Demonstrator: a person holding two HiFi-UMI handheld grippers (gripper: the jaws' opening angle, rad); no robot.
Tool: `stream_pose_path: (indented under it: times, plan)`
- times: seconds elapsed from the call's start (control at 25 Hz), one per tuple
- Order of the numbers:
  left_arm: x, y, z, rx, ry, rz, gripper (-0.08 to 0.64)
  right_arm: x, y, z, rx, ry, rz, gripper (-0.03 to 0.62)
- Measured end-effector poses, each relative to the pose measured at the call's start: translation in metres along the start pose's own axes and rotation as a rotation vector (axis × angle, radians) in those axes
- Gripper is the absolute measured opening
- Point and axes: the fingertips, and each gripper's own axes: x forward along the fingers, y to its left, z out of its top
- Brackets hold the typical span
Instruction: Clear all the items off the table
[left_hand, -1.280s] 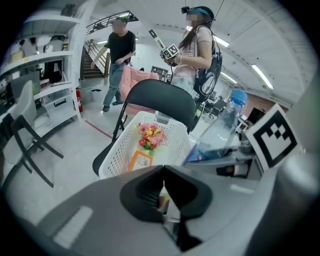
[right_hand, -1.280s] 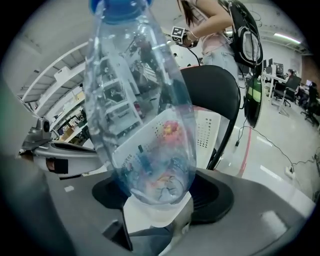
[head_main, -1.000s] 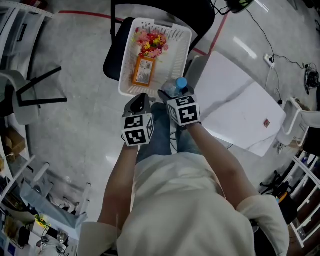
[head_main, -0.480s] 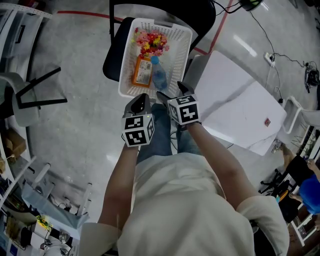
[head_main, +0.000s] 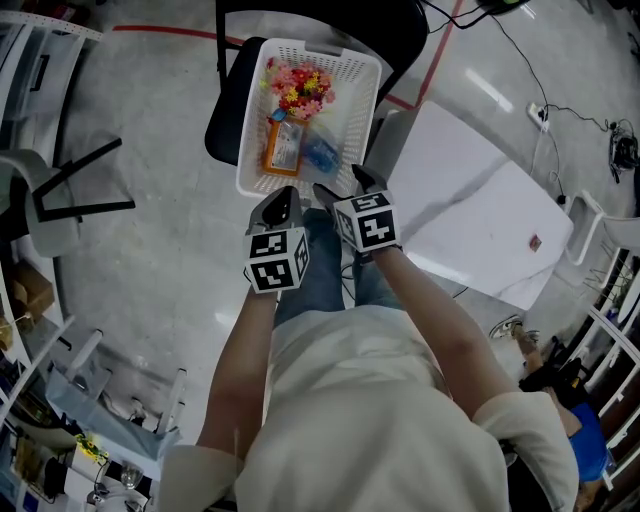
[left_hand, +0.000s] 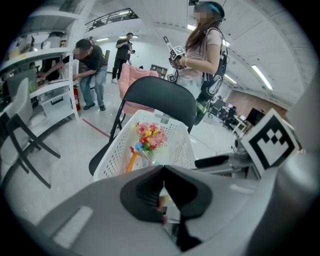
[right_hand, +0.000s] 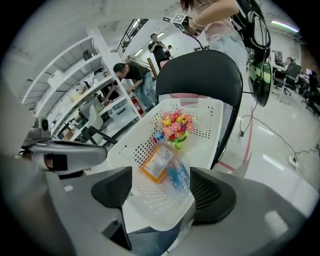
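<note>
A white basket (head_main: 362, 110) stands on a black chair (head_main: 226, 125). In it lie a bunch of bright flowers (head_main: 298, 85), an orange packet (head_main: 284, 146) and a clear water bottle (head_main: 322, 153) with a blue cap. My right gripper (head_main: 342, 182) hangs over the basket's near rim, open. Its jaws have just been closing a little with nothing between them, and the bottle (right_hand: 177, 175) lies free beyond them, beside the packet (right_hand: 157, 162). My left gripper (head_main: 283, 195) hovers next to it, shut and empty (left_hand: 163, 172).
The white table (head_main: 470, 220) is to the right, with a small red thing (head_main: 533, 244) on it. A folding chair (head_main: 70, 190) and shelves (head_main: 40, 330) stand on the left. Cables (head_main: 560, 115) run over the floor. People stand behind the chair (left_hand: 200, 45).
The bottle, held in my right gripper a second ago, has dropped into the basket and come to rest beside the orange packet. Both hands stayed in place.
</note>
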Motion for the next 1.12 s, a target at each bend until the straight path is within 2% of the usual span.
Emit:
stream_pose_path:
  times: [0.08, 0.32, 0.36, 0.44, 0.48, 0.76, 0.96, 1.12]
  plan:
    - [-0.001, -0.001, 0.001, 0.002, -0.002, -0.003, 0.009, -0.003, 0.001, 0.001, 0.001, -0.006, 0.0, 0.347]
    - [-0.003, -0.005, 0.004, 0.012, -0.006, -0.009, 0.009, -0.012, 0.0, 0.008, -0.001, -0.039, -0.007, 0.214]
    - [-0.003, -0.006, 0.005, 0.015, -0.007, -0.01, 0.009, -0.013, 0.0, 0.009, -0.004, -0.043, -0.013, 0.175]
    - [-0.004, -0.007, 0.006, 0.021, -0.01, -0.013, 0.009, -0.018, -0.002, 0.01, -0.005, -0.052, -0.029, 0.039]
    - [-0.004, -0.008, 0.007, 0.023, -0.011, -0.015, 0.009, -0.02, -0.002, 0.011, -0.006, -0.057, -0.034, -0.002]
    - [-0.006, -0.015, 0.012, 0.043, -0.017, -0.034, 0.009, -0.03, -0.002, 0.014, -0.018, -0.082, -0.061, -0.002]
    - [-0.008, -0.024, 0.016, 0.085, -0.017, -0.066, 0.008, -0.04, 0.002, 0.016, -0.012, -0.1, -0.065, -0.002]
    - [-0.01, -0.029, 0.022, 0.078, -0.025, -0.092, 0.009, -0.048, 0.004, 0.016, 0.0, -0.118, -0.075, -0.002]
